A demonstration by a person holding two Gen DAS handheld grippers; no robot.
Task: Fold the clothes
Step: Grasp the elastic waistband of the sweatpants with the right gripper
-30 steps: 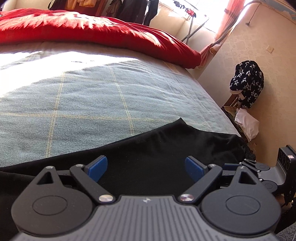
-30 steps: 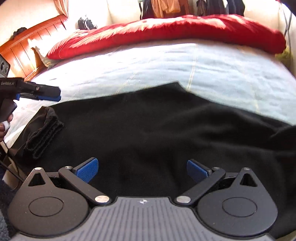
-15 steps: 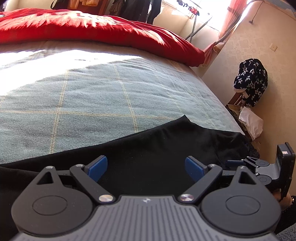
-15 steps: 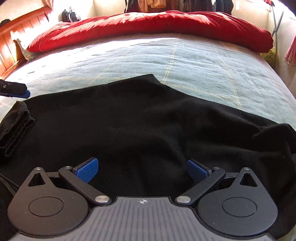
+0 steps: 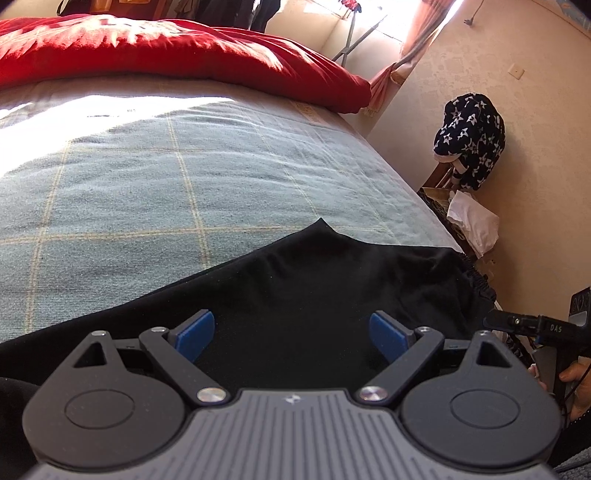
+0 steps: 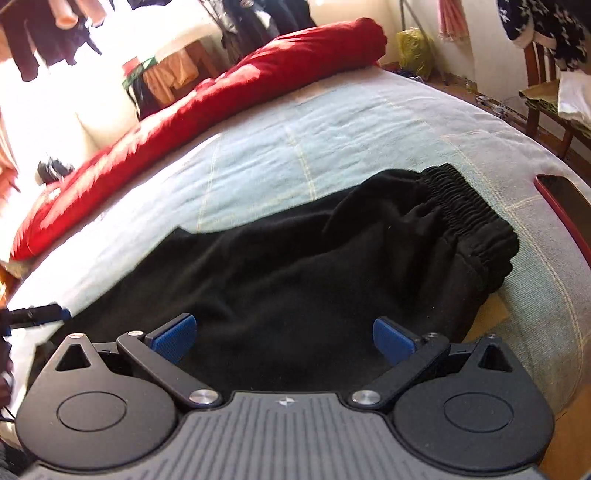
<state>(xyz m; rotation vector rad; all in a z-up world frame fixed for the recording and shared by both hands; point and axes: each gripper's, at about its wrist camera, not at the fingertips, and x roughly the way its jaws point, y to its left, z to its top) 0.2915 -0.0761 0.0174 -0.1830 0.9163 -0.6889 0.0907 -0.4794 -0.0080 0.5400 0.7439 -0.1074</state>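
Note:
Black trousers (image 5: 332, 288) lie spread across the near edge of a bed covered in a pale blue checked blanket (image 5: 147, 192). In the right wrist view the trousers (image 6: 314, 273) show their gathered elastic waistband (image 6: 469, 206) at the right. My left gripper (image 5: 291, 334) hovers over the black cloth, open, nothing between its blue pads. My right gripper (image 6: 284, 338) is likewise open above the cloth, just short of the waistband. The right gripper's tip (image 5: 517, 325) shows at the right edge of the left wrist view; the left gripper's tip (image 6: 40, 314) shows at the far left of the right wrist view.
A red duvet (image 5: 166, 48) lies rolled along the far side of the bed. A chair with a star-patterned garment (image 5: 469, 140) and white cloth (image 5: 472, 221) stands by the wall. A red-edged phone (image 6: 565, 199) lies on the bed's right corner. Clothes hang at the window (image 6: 74, 29).
The right gripper has swung rightward along the trousers and rolled, so the waistband and bed corner now show. The left gripper has shifted slightly. Both stay open.

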